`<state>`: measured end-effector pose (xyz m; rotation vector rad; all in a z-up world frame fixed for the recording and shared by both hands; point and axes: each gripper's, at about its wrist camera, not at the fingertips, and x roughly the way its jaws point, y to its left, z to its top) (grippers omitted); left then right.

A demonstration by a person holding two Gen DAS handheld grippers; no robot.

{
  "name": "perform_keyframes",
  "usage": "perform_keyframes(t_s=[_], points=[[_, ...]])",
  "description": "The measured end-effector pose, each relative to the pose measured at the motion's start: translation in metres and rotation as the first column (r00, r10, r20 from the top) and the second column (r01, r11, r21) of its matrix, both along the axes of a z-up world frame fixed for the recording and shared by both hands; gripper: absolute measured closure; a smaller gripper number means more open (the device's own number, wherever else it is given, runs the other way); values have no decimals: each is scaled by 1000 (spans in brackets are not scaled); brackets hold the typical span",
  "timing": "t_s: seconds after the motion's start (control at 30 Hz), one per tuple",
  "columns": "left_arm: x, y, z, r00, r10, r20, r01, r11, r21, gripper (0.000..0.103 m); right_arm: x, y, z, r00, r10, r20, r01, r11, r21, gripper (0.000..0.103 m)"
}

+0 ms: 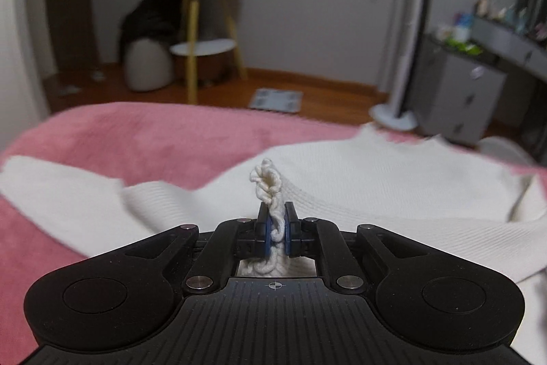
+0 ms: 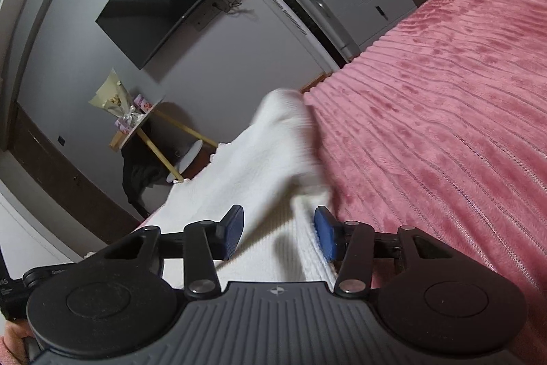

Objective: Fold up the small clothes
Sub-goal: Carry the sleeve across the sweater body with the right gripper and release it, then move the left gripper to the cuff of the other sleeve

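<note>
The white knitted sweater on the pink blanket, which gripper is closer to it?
Left. The left gripper is shut on the white knitted sweater. The right gripper is open, fingers astride an edge of it.

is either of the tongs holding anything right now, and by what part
The left tongs are shut on the white sweater, pinching its knitted edge. The right tongs are open over the sweater, gripping nothing.

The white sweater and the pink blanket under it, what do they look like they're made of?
The sweater looks like a soft cream knit, perhaps cotton or wool: fine ribbing shows, and thick looped yarn bunches at the edge clamped in the left hand-held gripper. The blanket looks like plush fleece or velvety synthetic: raised ribs with a slightly shiny, crushed nap. The exact fibre of either cannot be told.
</note>
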<state>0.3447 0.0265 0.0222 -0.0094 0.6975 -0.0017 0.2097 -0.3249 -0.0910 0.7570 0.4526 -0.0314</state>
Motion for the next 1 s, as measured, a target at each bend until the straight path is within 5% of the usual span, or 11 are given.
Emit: perform_keyframes(t_s=[0.1, 0.2, 0.4, 0.63, 0.77, 0.87, 1.0], points=[[4, 3, -11, 997, 47, -68, -47, 999, 0, 87, 3, 5, -2, 999, 1, -39, -3, 999, -38, 57], [-2, -2, -12, 998, 52, -47, -54, 998, -43, 60, 3, 8, -3, 998, -9, -62, 3, 996, -86, 60], [-10, -38, -4, 998, -61, 16, 62, 994, -86, 42, 2, 8, 2, 994, -68, -85, 51, 982, -181, 62], [-17, -73, -14, 985, -168, -31, 165, 984, -71, 38, 12, 21, 40, 999, -6, 44, 17, 966, -259, 62], [-24, -58, -19, 986, -165, -38, 165, 986, -13, 38, 55, 32, 59, 995, 97, 27, -82, 938, -338, 68], [-23, -42, -27, 989, -134, -64, 135, 991, 9, 38, 86, 45, 65, 984, 176, -1, -157, 876, -456, 84], [-20, -25, -33, 990, -119, -75, 118, 993, -23, 38, 129, 59, 47, 946, 214, -242, -319, 738, -594, 99]])
